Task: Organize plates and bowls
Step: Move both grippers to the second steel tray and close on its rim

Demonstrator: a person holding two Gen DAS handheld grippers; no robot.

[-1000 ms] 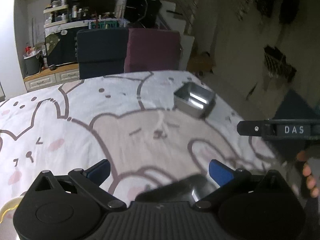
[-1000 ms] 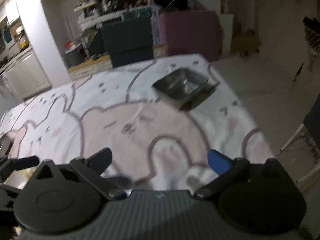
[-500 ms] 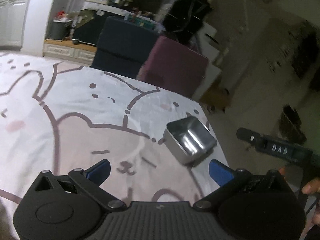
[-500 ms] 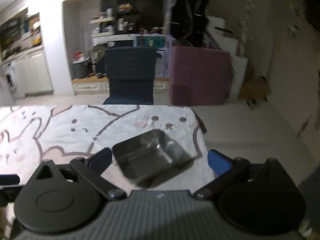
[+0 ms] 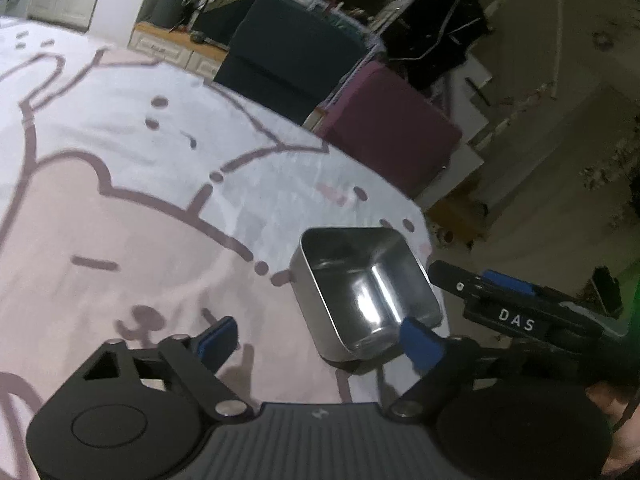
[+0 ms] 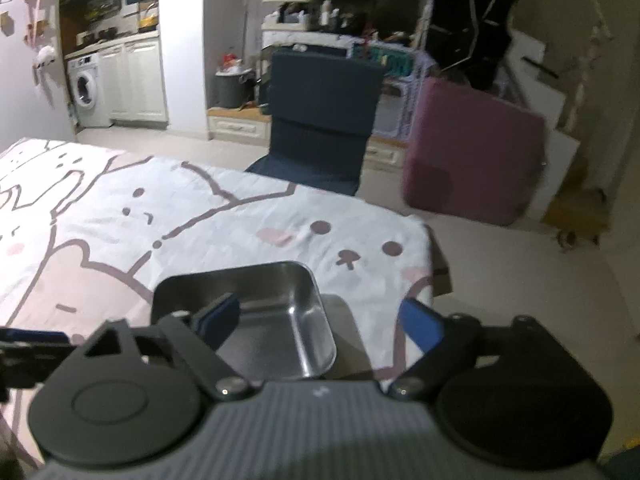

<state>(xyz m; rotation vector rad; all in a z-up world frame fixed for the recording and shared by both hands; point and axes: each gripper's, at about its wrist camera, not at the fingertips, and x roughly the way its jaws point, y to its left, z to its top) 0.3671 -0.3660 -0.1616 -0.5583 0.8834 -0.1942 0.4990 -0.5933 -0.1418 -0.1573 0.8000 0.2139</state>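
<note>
Steel tray (image 6: 256, 312) near cloth (image 6: 120, 220) corner. Left gripper (image 5: 320, 340), right gripper (image 6: 320, 320) both agape, jaws just narrowing, gripping nothing.

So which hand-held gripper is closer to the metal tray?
Right. The right hand-held gripper straddles the metal tray's right wall; the left hand-held gripper sits beside its left wall.

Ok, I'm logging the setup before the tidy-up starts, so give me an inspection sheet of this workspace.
Surface: table under a cartoon-animal cloth.
Job's things: one empty steel dish near the table's corner; no plates or bowls seen.
Clutter: nothing seen on the cloth.
Grippers: left gripper and right gripper open, jaws just been closing, neither gripping the dish.
Cables: nothing seen.
Surroundings: navy chair, maroon chair, washing machine, cluttered shelves.
</note>
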